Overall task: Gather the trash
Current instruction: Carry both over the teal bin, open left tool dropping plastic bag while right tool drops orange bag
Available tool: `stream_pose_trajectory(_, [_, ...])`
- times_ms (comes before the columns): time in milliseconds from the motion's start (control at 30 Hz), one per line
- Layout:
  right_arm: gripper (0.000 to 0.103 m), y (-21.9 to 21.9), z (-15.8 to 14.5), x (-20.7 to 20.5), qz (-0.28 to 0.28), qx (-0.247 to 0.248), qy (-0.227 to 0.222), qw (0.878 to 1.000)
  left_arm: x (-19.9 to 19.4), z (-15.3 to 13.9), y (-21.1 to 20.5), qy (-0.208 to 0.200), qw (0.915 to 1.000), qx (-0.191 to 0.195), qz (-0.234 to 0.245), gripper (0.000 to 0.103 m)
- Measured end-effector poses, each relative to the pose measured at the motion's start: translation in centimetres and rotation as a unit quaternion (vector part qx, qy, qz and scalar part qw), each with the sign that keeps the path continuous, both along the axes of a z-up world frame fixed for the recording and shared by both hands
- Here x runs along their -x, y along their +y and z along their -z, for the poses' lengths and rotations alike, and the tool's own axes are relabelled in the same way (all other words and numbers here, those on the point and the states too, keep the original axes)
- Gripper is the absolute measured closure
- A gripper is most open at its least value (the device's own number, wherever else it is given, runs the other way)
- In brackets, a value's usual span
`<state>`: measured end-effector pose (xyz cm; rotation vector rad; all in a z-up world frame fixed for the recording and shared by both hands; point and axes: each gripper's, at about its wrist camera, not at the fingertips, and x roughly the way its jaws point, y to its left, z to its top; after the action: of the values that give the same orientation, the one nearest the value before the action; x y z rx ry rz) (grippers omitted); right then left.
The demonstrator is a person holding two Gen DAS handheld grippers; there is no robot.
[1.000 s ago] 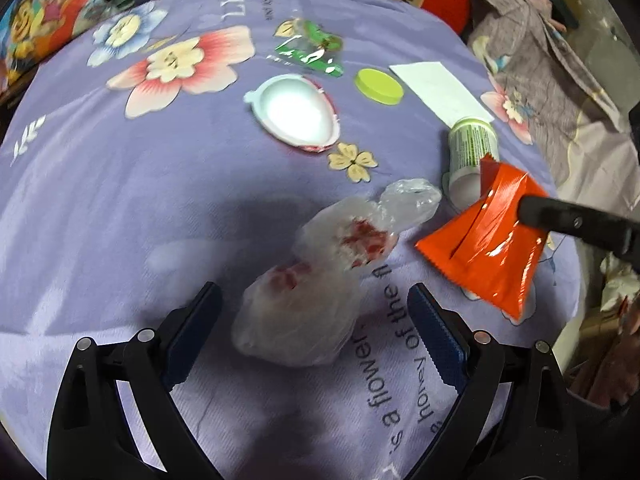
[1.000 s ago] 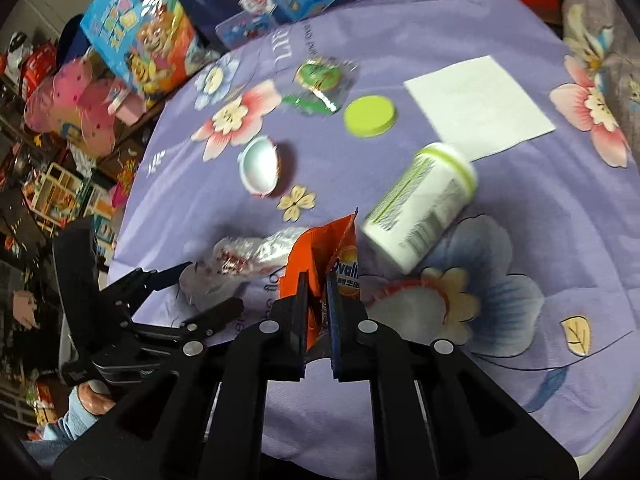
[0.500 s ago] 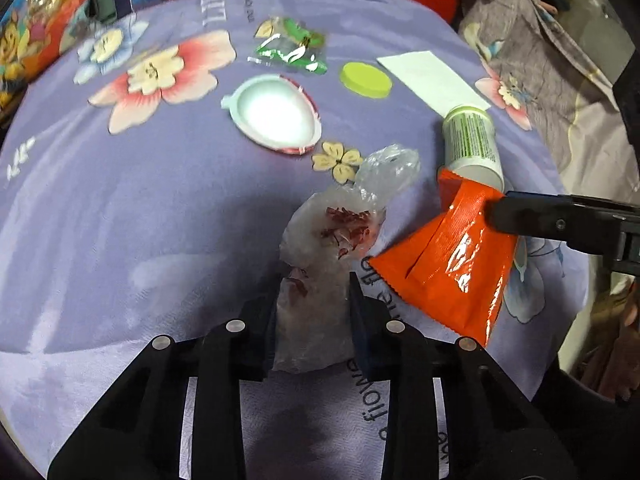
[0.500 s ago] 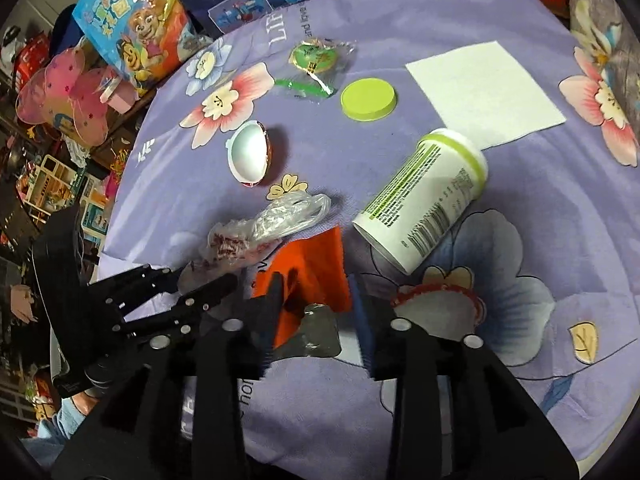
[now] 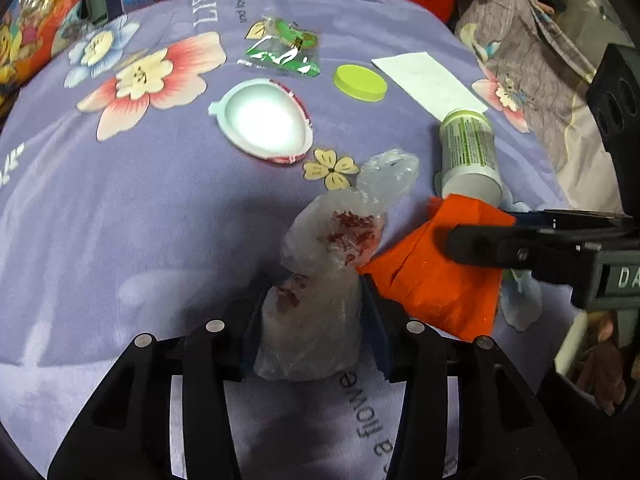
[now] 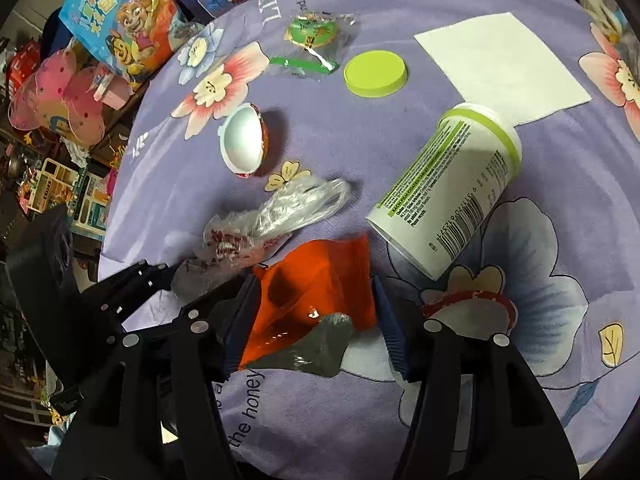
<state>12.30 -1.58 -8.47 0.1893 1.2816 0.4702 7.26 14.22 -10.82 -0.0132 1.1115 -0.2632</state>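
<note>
The left gripper (image 5: 308, 332) is clamped on the lower end of a crumpled clear plastic bag (image 5: 320, 280) with red print, its blue pads pressing the bag's sides; its jaws have just been easing slightly wider, with the bag between them. The bag's upper end lies loose on the purple flowered cloth (image 5: 140, 208) that covers the desk.

Just to the right, the right gripper (image 6: 316, 320) stands with its jaws apart around an orange foil wrapper (image 6: 320, 284), which lies on the cloth, its silver inside showing at the near end. These jaws have just been opening; the left pad is at the wrapper's edge, the right pad just clear of it.

Beyond the wrapper a white bottle with a green label (image 6: 444, 188) lies on its side, touching a white paper sheet (image 6: 500, 64). Its lime-green cap (image 6: 376, 74) sits apart, near a green clear wrapper (image 6: 316, 46). An empty white egg-shaped shell (image 6: 244, 144) lies left of centre.
</note>
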Motion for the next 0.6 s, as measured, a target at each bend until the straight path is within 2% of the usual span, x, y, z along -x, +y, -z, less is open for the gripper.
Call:
stream_pose_trajectory(33, [0.048,-0.1,0.1,0.0,0.003,-0.004,0.007,1.0,-0.1,0.0,0.0,-0.003,1.0,-0.006,-0.004,0.07])
stream_pose_trajectory(100, [0.048,-0.4,-0.2,0.0,0.004,-0.008,0.007,1.0,-0.1,-0.5,0.2,-0.005,0.9999,0.002,-0.01,0.076])
stream_pose_trajectory(200, [0.047,-1.0,-1.4,0.3,0.001,-0.006,-0.008,1.0,-0.5,-1.7,1.0,-0.017,0.9995,0.008,-0.025,0.077])
stream_pose_trajectory(300, [0.037,-1.4,-1.9,-0.1,0.006,-0.012,-0.011,1.0,-1.1,-2.7,1.5,-0.025,0.9993,0.01,-0.028,0.077])
stream_pose_trajectory(500, [0.038,-0.4,0.7,-0.5,-0.004,-0.025,0.023,0.999,-0.9,-2.4,2.4,-0.009,0.9989,0.007,-0.045,0.077])
stream_pose_trajectory(600, [0.087,0.0,0.7,-0.4,-0.02,-0.036,0.014,0.999,-0.8,-2.5,2.9,-0.006,0.9985,0.008,-0.054,0.077])
